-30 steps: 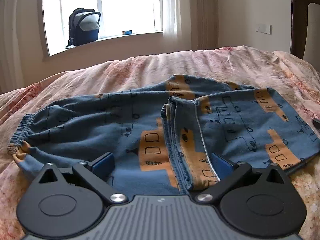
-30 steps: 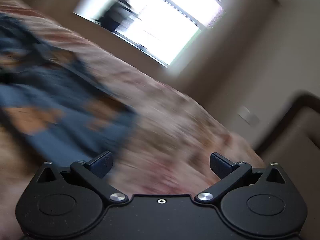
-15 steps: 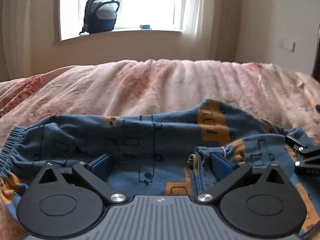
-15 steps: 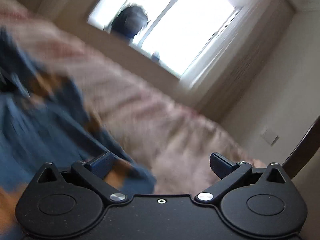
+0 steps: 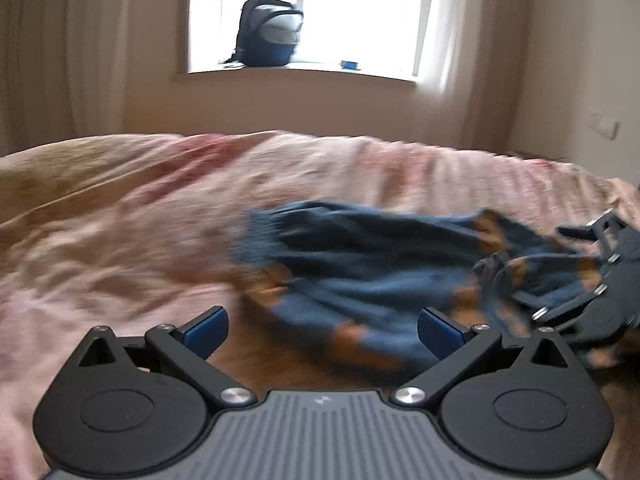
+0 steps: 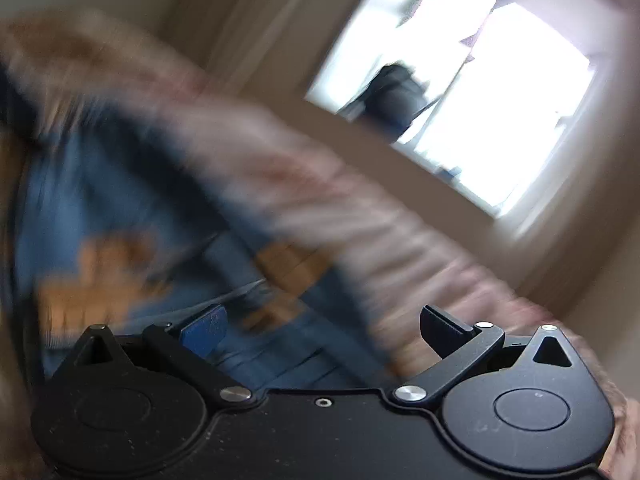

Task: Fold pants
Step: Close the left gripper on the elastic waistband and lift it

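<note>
Nearest to us in the left wrist view, our left gripper [image 5: 322, 330] hovers low over the bed [image 5: 120, 220] with its fingers [image 5: 206, 326] apart and nothing between them. Just beyond, right of centre, the pants [image 5: 360, 264] lie bunched on the quilt, blue with orange patches, the gathered waistband at their left end. At the right edge our right gripper [image 5: 560, 264] sits over the far-right part of the cloth; that view is too blurred to show whether it touches.

The right wrist view is badly smeared. Its fingers [image 6: 206, 328] stand apart, with pants [image 6: 120, 208] spread beneath and ahead of them, and no cloth clearly pinched.

We judge that we are between folds: the pants look shortened into a loose heap, not yet a tidy stack, and both grippers are free. Next we need each gripper to settle on an edge of the cloth, close on it, and carry one end over the other evenly.

Farthest off, a backpack [image 5: 270, 32] stands on the windowsill [image 5: 296, 76].
</note>
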Demonstrator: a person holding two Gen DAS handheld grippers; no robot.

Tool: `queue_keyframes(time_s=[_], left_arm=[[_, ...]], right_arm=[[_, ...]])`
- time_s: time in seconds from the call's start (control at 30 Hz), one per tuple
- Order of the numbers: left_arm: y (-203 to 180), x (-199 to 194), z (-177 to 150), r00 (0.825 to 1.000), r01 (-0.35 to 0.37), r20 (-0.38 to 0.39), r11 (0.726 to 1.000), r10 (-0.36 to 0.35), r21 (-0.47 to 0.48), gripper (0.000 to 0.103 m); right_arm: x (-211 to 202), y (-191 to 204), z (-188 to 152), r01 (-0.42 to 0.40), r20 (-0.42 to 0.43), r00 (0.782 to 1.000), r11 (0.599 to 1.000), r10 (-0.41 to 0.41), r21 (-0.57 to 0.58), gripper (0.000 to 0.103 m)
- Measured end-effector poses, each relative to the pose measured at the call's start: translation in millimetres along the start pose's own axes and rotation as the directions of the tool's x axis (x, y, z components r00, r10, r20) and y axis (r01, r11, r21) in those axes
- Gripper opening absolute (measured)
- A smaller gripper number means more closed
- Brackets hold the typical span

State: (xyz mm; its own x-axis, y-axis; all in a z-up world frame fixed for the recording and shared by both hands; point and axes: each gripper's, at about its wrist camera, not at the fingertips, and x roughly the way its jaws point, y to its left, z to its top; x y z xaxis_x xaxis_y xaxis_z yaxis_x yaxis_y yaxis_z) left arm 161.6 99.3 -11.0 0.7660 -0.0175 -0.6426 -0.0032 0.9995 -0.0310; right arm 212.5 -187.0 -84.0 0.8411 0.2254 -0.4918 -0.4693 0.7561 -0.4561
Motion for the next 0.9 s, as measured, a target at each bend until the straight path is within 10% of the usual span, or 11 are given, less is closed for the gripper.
queue_keyframes(time_s=[0.27, 0.43, 0.57, 0.9], left_arm=[[67.7, 7.2, 5.2, 0.995, 0.093, -0.004, 0.981, -0.095, -0.170, 0.103], [80.7, 41.5, -2.7, 0.977, 0.206, 0.010, 0.924, -0.214, -0.321, 0.103], [81.7, 48.7, -8.0, 0.970, 0.242, 0.039, 0.924, -0.241, -0.297, 0.103], [97.5, 39.7, -21.1, 0.964, 0.266, 0.151, 0.852, -0.221, -0.451, 0.102]], right_arm=[[13.4, -45.0, 71.0, -0.189, 0.042, 0.981, 0.982, 0.189, -0.010, 0.102], [75.0, -41.9, 143.6, -0.588, -0.006, 0.806, 0.801, 0.592, 0.114, 0.102], [124.7, -9.1, 176.4, -0.673, -0.061, 0.717, 0.713, 0.694, 0.195, 0.102], [149.2, 30.9, 160.6, -0.624, -0.100, 0.776, 0.781, 0.623, 0.026, 0.102]])
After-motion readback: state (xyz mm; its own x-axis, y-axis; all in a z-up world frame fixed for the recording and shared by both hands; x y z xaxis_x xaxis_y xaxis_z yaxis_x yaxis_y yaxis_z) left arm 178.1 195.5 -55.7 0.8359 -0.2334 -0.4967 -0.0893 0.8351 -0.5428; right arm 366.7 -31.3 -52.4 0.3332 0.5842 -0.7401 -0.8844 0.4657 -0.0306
